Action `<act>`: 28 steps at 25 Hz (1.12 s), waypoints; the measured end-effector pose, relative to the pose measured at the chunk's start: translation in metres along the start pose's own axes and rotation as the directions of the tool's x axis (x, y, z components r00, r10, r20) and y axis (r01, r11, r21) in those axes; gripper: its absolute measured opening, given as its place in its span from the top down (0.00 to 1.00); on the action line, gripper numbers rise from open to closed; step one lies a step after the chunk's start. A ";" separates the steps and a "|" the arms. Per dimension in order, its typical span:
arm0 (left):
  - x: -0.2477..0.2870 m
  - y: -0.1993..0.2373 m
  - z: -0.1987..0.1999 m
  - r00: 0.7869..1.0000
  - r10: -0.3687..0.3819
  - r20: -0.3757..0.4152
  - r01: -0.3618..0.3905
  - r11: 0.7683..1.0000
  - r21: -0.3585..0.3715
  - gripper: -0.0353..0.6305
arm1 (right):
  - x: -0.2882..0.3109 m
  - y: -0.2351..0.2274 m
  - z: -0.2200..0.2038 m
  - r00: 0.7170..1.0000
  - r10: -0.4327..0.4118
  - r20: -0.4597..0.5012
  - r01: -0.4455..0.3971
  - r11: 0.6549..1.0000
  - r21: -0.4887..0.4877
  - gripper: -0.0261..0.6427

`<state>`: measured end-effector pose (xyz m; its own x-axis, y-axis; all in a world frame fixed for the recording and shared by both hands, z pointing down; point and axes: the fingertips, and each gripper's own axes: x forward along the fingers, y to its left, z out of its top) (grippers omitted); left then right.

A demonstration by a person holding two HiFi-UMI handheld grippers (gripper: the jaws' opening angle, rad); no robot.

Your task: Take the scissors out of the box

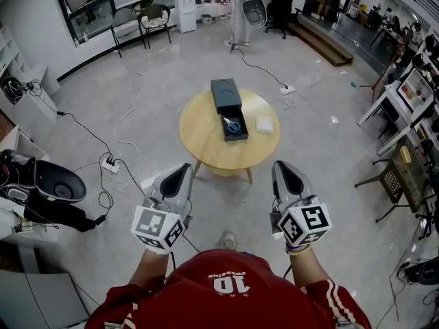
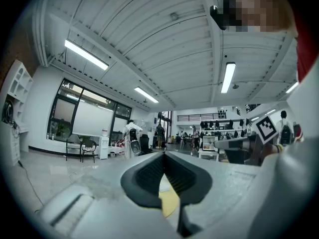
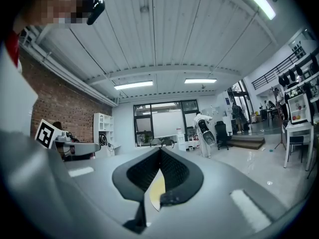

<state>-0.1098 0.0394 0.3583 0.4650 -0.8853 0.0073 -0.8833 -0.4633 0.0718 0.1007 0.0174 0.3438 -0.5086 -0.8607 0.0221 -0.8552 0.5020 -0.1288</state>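
In the head view a dark box [image 1: 228, 108] lies open on a round wooden table [image 1: 206, 137], with blue-handled scissors [image 1: 232, 125] inside its near half. My left gripper [image 1: 184, 168] and right gripper [image 1: 280, 165] are held level in front of me, short of the table's near edge and well apart from the box. Both are shut with nothing between the jaws. In the left gripper view the left gripper [image 2: 164, 154] has its tips touching, and in the right gripper view the right gripper [image 3: 159, 149] is likewise closed. A sliver of yellow tabletop [image 3: 156, 189] shows between the pads.
A small white pad [image 1: 265, 123] lies on the table right of the box. Cables and a power strip [image 1: 110, 164] trail over the grey floor at left. Desks and a folding chair [image 1: 402, 177] stand at right, shelving and gear at left.
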 end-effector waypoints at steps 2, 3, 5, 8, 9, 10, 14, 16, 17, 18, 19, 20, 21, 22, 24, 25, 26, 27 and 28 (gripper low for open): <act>0.013 0.000 0.000 1.000 0.002 -0.005 -0.002 1.000 0.001 0.94 | 0.009 -0.011 0.000 1.000 0.004 -0.007 -0.004 1.000 0.006 0.96; 0.019 0.000 0.000 1.000 0.004 -0.006 -0.004 1.000 0.002 0.94 | 0.013 -0.016 0.000 1.000 0.007 -0.010 -0.007 1.000 0.010 0.96; 0.030 0.000 0.002 1.000 0.007 -0.004 -0.007 1.000 0.005 0.94 | 0.021 -0.025 -0.001 1.000 0.017 -0.017 -0.016 1.000 0.017 0.96; 0.045 0.000 0.005 1.000 0.009 0.001 -0.009 1.000 0.007 0.94 | 0.033 -0.038 0.000 0.999 0.032 -0.022 -0.032 0.999 0.025 0.96; 0.050 0.000 0.005 1.000 0.010 0.000 -0.010 1.000 0.009 0.94 | 0.037 -0.042 0.001 0.999 0.036 -0.020 -0.035 0.999 0.027 0.96; 0.054 0.000 0.006 1.000 0.011 -0.002 -0.011 1.000 0.013 0.94 | 0.040 -0.046 0.001 0.999 0.040 -0.019 -0.039 0.999 0.030 0.96; 0.075 -0.005 0.009 1.000 0.018 -0.002 -0.017 0.999 0.034 0.94 | 0.048 -0.063 0.001 0.998 0.063 -0.019 -0.062 0.998 0.032 0.96; 0.085 -0.006 0.010 1.000 0.018 0.000 -0.018 0.999 0.033 0.94 | 0.052 -0.072 0.001 0.998 0.067 -0.020 -0.066 0.997 0.032 0.96; 0.090 -0.007 0.010 1.000 0.017 0.000 -0.017 0.999 0.030 0.94 | 0.054 -0.076 0.001 0.998 0.067 -0.021 -0.067 0.997 0.034 0.96; 0.093 -0.008 0.011 1.000 0.016 0.001 -0.016 1.000 0.026 0.94 | 0.056 -0.080 0.001 0.997 0.069 -0.022 -0.068 0.997 0.036 0.96; 0.095 -0.009 0.011 1.000 0.016 0.002 -0.016 1.000 0.024 0.94 | 0.057 -0.082 0.002 0.997 0.073 -0.023 -0.072 0.997 0.037 0.96; 0.097 -0.011 0.012 1.000 0.018 0.003 -0.018 1.000 0.025 0.94 | 0.058 -0.084 0.003 0.997 0.078 -0.021 -0.078 0.996 0.035 0.96; 0.098 -0.011 0.012 1.000 0.021 0.004 -0.021 0.999 0.025 0.94 | 0.059 -0.086 0.004 0.996 0.085 -0.018 -0.084 0.996 0.034 0.96; 0.100 -0.011 0.012 1.000 0.025 0.006 -0.026 0.999 0.025 0.94 | 0.061 -0.088 0.005 0.996 0.091 -0.015 -0.090 0.995 0.033 0.96; 0.104 -0.011 0.014 0.999 0.031 0.010 -0.031 0.999 0.020 0.94 | 0.063 -0.092 0.007 0.995 0.097 -0.011 -0.097 0.995 0.036 0.96; 0.106 -0.010 0.015 0.999 0.032 0.012 -0.033 0.999 0.019 0.94 | 0.065 -0.094 0.007 0.995 0.099 -0.009 -0.098 0.994 0.039 0.96; 0.107 -0.010 0.016 0.999 0.034 0.013 -0.034 0.999 0.019 0.94 | 0.066 -0.095 0.008 0.995 0.100 -0.008 -0.100 0.994 0.042 0.96; 0.108 -0.009 0.018 0.999 0.037 0.013 -0.037 0.999 0.021 0.94 | 0.067 -0.096 0.009 0.995 0.103 -0.006 -0.103 0.994 0.045 0.96; 0.109 -0.009 0.019 0.999 0.040 0.013 -0.041 0.999 0.023 0.94 | 0.068 -0.096 0.010 0.994 0.106 -0.004 -0.106 0.993 0.047 0.96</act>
<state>-0.0529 -0.0534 0.3397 0.4282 -0.9037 -0.0032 -0.9026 -0.4279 0.0480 0.1496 -0.0901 0.3481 -0.5970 -0.8022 0.0126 -0.7909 0.5858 -0.1767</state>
